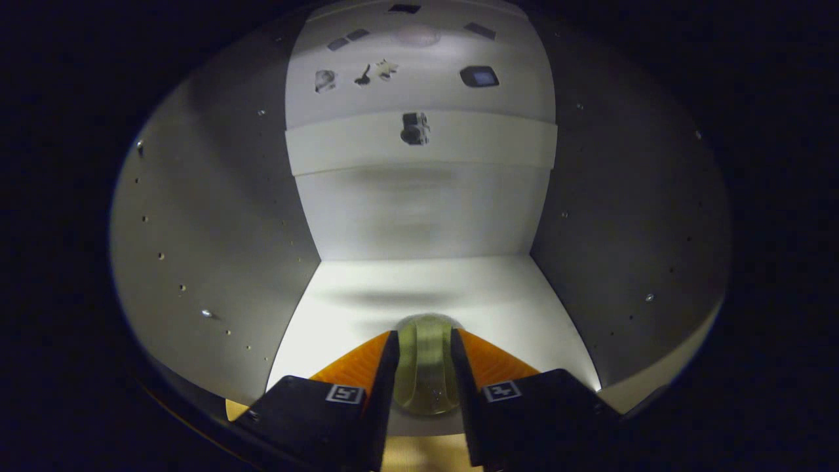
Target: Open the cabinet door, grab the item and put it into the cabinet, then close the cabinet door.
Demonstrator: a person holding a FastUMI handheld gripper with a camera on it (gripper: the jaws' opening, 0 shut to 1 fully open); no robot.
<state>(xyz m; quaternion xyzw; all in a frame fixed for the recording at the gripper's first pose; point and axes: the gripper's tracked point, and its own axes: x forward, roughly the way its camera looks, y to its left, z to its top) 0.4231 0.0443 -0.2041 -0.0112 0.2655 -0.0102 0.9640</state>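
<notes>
I am looking straight into the white cabinet (pixel 419 216), its floor, back wall and both side walls lit ahead of me. A pale green, translucent rounded item (pixel 426 367) sits between my two fingers, over the front part of the cabinet floor (pixel 459 295). My gripper (pixel 425 341) is shut on it, with both fingers pressing on its sides. The item's lower part is hidden by the fingers. I cannot tell whether it rests on the floor or hangs just above it.
A white shelf edge (pixel 419 141) crosses the cabinet above, with small dark fittings on it and on the panel higher up. Rows of small holes dot the left wall (pixel 216 223) and right wall (pixel 629 216). A strip of wooden surface (pixel 419 459) shows below the fingers.
</notes>
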